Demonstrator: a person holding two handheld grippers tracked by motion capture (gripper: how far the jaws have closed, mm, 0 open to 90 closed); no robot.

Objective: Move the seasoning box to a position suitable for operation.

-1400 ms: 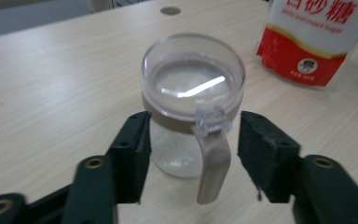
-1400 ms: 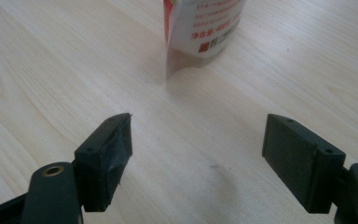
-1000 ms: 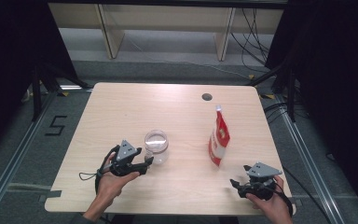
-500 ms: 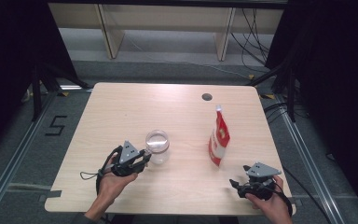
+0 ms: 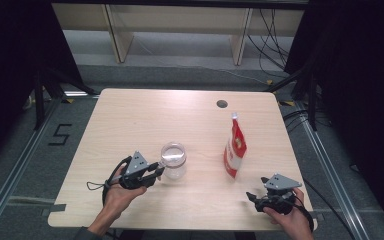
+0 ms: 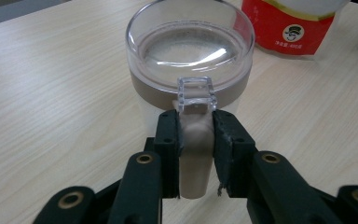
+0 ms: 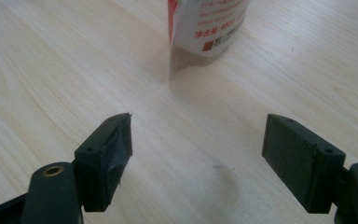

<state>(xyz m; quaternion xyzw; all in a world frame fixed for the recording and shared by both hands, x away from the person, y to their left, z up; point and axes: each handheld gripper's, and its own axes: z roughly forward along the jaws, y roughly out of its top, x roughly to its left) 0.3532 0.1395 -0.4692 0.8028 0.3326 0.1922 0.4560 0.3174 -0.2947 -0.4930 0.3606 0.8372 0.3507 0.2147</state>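
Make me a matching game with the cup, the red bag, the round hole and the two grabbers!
Things:
1. lidded cup
2. red pouch
3. table hole
4. right gripper

Descriptions:
A. fingers wide apart, nothing between them
B. handle pinched by the left gripper
C. near the table's far edge
D. stands upright, white cap on top

Pairs: 1-B, 2-D, 3-C, 4-A

A pale wood-grain table (image 5: 130, 120) with rounded corners stands on a grey floor (image 5: 180, 75) — a round cable hole (image 5: 222, 104) sits near its far edge. Metal rails (image 5: 10, 175) run along both sides. A "5" (image 5: 60, 135) is taped on the floor at left. Beyond stand light wooden shelf frames (image 5: 115, 35) and trailing black cables (image 5: 270, 45) — black curtains (image 5: 10, 55) hang on either side.
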